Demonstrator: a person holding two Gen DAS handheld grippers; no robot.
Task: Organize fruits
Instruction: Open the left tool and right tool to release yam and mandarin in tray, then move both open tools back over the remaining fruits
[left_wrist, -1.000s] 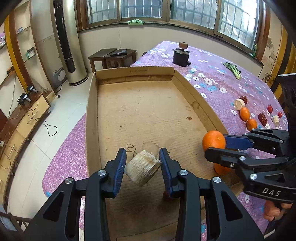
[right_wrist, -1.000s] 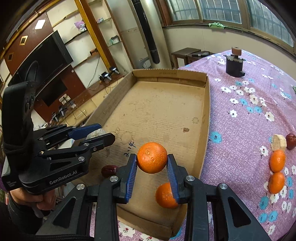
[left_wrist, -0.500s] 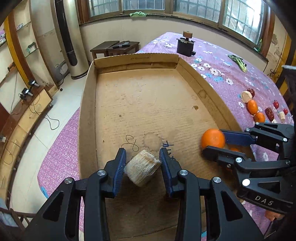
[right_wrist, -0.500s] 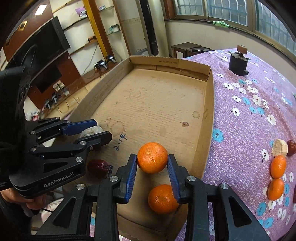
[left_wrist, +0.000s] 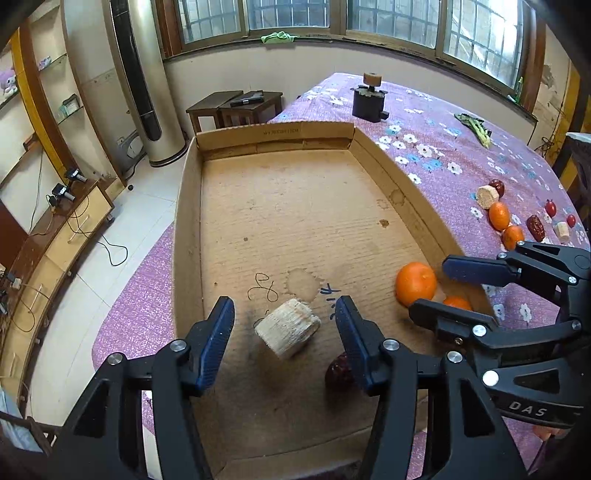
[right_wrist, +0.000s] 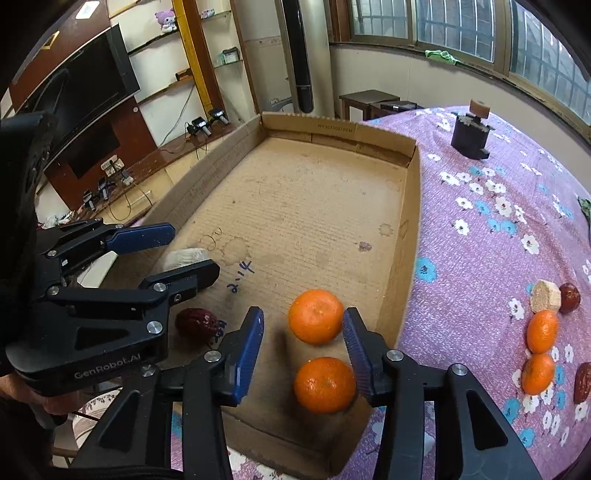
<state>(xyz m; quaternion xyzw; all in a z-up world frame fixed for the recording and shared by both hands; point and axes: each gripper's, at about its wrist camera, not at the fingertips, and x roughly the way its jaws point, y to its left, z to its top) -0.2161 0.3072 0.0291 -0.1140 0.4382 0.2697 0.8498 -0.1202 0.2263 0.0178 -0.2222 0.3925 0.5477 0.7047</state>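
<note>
Two oranges (right_wrist: 540, 352) outside tray (right_wrist: 412, 206) | cloth (right_wrist: 480, 258) | dark block (right_wrist: 471, 134)

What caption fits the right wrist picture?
Right gripper, jaws just opening, releases an orange into the cardboard box beside another orange.

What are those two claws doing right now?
Left gripper: open, just released the pale chunk.
Right gripper: open, just released the orange.
</note>
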